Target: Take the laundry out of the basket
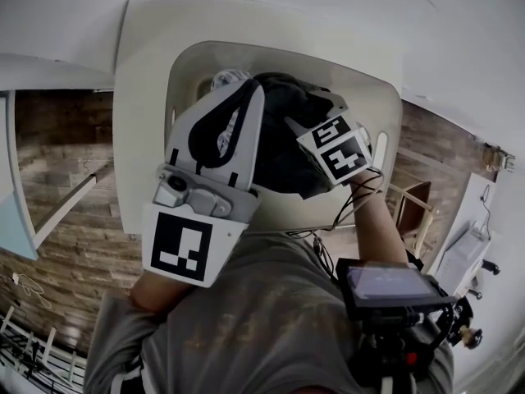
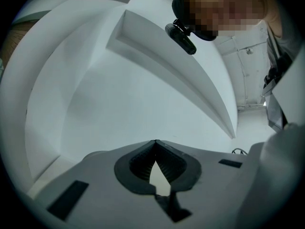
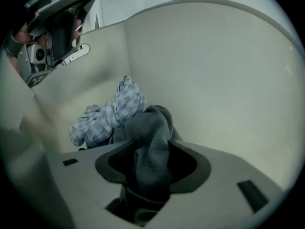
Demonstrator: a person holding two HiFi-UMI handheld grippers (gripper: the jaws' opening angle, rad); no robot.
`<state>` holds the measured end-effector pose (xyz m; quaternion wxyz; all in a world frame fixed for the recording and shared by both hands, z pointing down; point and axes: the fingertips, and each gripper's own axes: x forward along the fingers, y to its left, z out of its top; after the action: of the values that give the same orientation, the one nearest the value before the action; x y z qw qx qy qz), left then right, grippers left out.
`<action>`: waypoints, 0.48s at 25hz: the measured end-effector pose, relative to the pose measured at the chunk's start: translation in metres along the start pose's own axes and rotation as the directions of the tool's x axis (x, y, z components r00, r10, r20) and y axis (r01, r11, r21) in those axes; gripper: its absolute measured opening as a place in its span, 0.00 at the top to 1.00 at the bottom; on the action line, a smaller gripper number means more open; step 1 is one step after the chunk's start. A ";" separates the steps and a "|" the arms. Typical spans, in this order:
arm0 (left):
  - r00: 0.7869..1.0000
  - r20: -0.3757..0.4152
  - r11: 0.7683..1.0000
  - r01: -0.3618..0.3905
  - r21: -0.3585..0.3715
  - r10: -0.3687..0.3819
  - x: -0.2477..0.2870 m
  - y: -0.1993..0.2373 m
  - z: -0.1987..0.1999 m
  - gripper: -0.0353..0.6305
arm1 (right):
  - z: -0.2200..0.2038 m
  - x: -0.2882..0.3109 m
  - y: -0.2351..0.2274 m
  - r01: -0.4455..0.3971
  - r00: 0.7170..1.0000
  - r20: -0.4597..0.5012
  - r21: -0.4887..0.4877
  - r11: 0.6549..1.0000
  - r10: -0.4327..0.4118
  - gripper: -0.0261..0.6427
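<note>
The white laundry basket (image 1: 148, 97) lies below me, and its pale wall (image 3: 214, 70) fills the right gripper view. A dark grey garment (image 1: 283, 150) is bunched inside it. My right gripper (image 3: 152, 144) is down in the basket. Its jaws stand wide, and a fold of the grey garment (image 3: 150, 128) runs up between them without being clearly pinched. A blue-and-white checked cloth (image 3: 109, 111) lies just behind it. My left gripper (image 1: 250, 89) hovers over the basket's left side. Its jaws (image 2: 155, 142) meet at the tips with nothing between them, and it faces the white wall.
The basket rests on a white surface (image 1: 74, 72), with brown wood-look floor (image 1: 57, 162) on both sides. A wooden chair frame (image 1: 410, 208) stands at the right. A black device with cables (image 1: 385, 286) hangs at the person's chest. The left gripper's body (image 3: 52, 27) shows in the right gripper view's upper left.
</note>
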<state>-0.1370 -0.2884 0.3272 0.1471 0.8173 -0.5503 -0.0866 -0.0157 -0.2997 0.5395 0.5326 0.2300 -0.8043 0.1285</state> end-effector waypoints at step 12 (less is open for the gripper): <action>1.000 0.029 0.997 -0.005 0.076 0.003 -0.017 -0.020 0.016 0.94 | 0.023 -0.049 -0.003 0.042 0.980 0.193 0.055 0.998 -0.052 0.90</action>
<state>-0.1310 -0.2678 0.3047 0.1082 0.8200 -0.5568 -0.0769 -0.0166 -0.3015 0.4852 0.4487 0.2737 -0.8432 0.1130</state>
